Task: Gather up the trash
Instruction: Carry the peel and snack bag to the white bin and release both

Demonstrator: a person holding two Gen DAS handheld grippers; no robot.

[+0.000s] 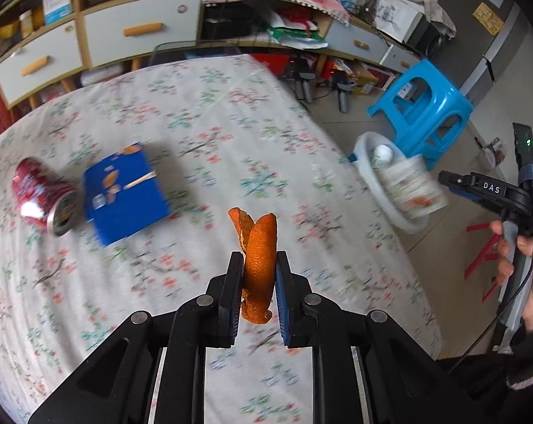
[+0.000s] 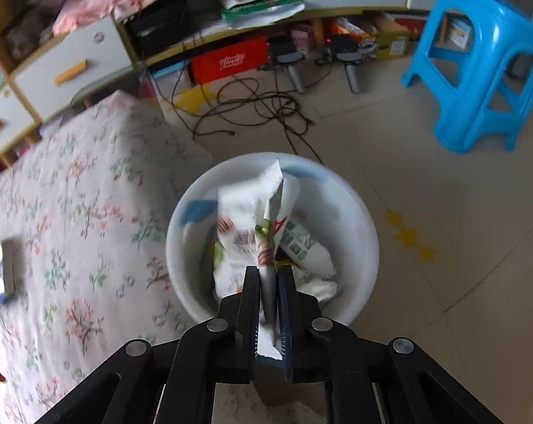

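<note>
My left gripper [image 1: 259, 261] is shut on a piece of orange peel [image 1: 259, 247] and holds it above the floral tablecloth [image 1: 195, 134]. A crushed red can [image 1: 43, 198] and a blue box [image 1: 125, 194] lie on the table to the left. My right gripper [image 2: 268, 275] is shut on a white snack wrapper [image 2: 252, 219] and holds it over the white bin [image 2: 358, 233] on the floor beside the table. The bin holds more white wrappers [image 2: 308, 251]. In the left wrist view the right gripper [image 1: 446, 180], the wrapper [image 1: 414, 190] and the bin [image 1: 367, 173] show at the right.
A blue plastic stool [image 2: 485, 60] stands on the floor behind the bin. Black cables [image 2: 252, 109] lie on the floor near a cluttered cabinet with drawers [image 1: 139, 31]. The table edge [image 2: 181, 148] runs close to the bin's left side.
</note>
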